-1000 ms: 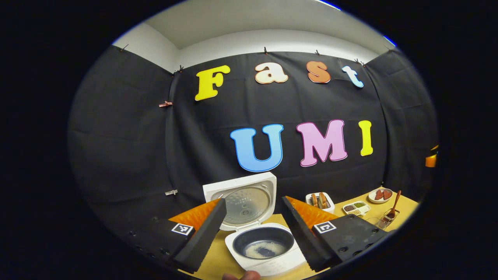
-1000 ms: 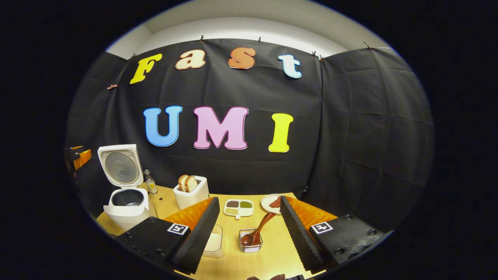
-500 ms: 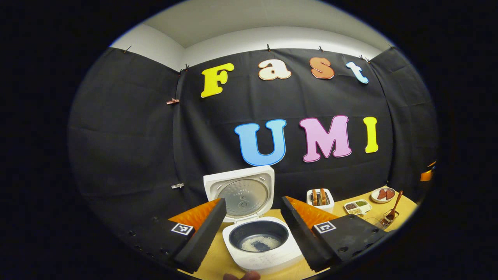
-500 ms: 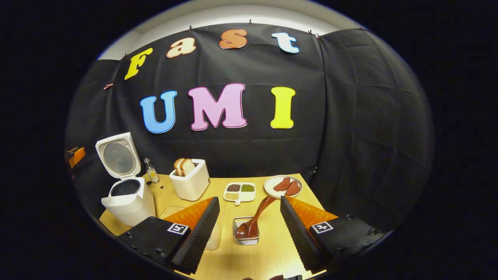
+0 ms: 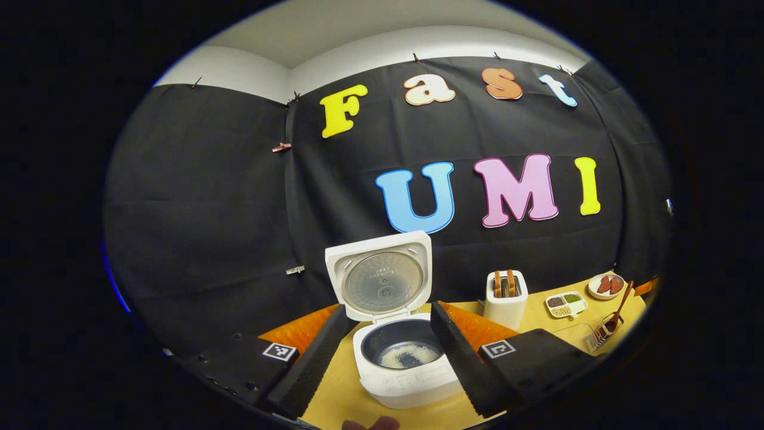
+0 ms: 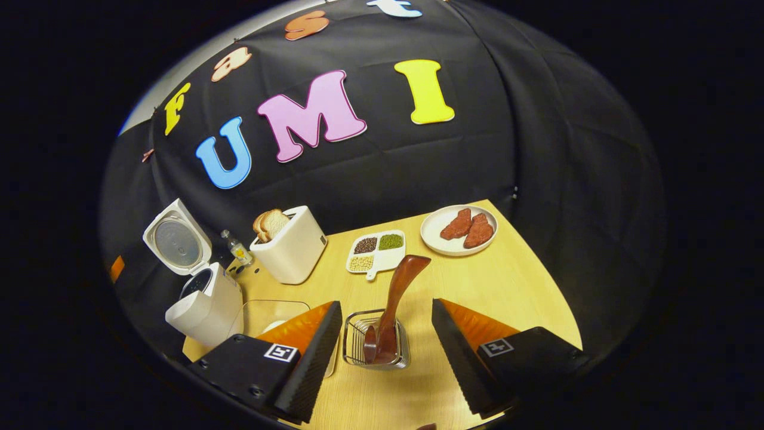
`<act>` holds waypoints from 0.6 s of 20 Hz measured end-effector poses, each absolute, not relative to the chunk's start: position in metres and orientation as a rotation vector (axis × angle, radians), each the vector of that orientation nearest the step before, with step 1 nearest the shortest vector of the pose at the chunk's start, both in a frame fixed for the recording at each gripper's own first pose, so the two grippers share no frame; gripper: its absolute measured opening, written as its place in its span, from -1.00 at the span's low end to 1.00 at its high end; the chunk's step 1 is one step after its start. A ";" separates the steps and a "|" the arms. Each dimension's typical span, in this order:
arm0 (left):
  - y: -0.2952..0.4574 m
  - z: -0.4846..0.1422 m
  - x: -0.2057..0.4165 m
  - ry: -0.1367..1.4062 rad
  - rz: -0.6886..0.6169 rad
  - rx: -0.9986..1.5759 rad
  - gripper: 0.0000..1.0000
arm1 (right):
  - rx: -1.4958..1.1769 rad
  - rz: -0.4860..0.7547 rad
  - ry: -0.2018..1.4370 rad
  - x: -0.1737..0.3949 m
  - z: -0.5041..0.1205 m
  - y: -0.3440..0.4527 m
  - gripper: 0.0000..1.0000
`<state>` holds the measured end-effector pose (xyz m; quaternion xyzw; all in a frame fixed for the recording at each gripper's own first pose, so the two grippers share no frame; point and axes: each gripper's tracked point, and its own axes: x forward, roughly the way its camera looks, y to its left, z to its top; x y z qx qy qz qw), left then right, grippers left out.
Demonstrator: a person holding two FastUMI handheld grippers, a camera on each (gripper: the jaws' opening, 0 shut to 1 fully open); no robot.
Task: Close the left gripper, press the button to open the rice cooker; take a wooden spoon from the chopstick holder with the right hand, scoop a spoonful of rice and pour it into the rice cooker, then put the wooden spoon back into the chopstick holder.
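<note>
White rice cooker (image 5: 406, 376) lid up; wooden spoon (image 6: 391, 316) in chopstick holder (image 6: 376, 347). Left gripper (image 5: 385, 358) and right gripper (image 6: 385, 352) both wide, empty.

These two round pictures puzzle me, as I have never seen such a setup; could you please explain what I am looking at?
There is no robot here: a person holds a hand-held gripper in each hand, and a fisheye camera rides on each. The black wedges at the bottom of each view are that gripper's own two fingers.

The left gripper view looks past the open left hand-held gripper at a white rice cooker with its lid up and some rice in the pot.

The right gripper view looks down past the open right hand-held gripper at a wooden spoon standing in a wire chopstick holder. Neither gripper holds anything.

Also on the wooden table: a toaster with bread, a divided dish of grains, a plate of meat, a small bottle and a clear container.
</note>
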<state>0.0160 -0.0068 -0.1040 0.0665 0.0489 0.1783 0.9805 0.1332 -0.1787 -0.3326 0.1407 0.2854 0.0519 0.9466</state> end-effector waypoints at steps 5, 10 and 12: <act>-0.024 -0.123 0.001 0.141 0.407 0.128 0.93 | 0.288 0.136 0.634 0.167 -0.390 -0.175 0.75; -0.032 -0.137 -0.010 0.187 0.450 0.131 0.93 | 0.254 0.177 0.613 0.189 -0.410 -0.159 0.11; -0.035 -0.140 -0.012 0.198 0.450 0.124 0.94 | 0.220 0.206 0.588 0.188 -0.407 -0.156 -0.21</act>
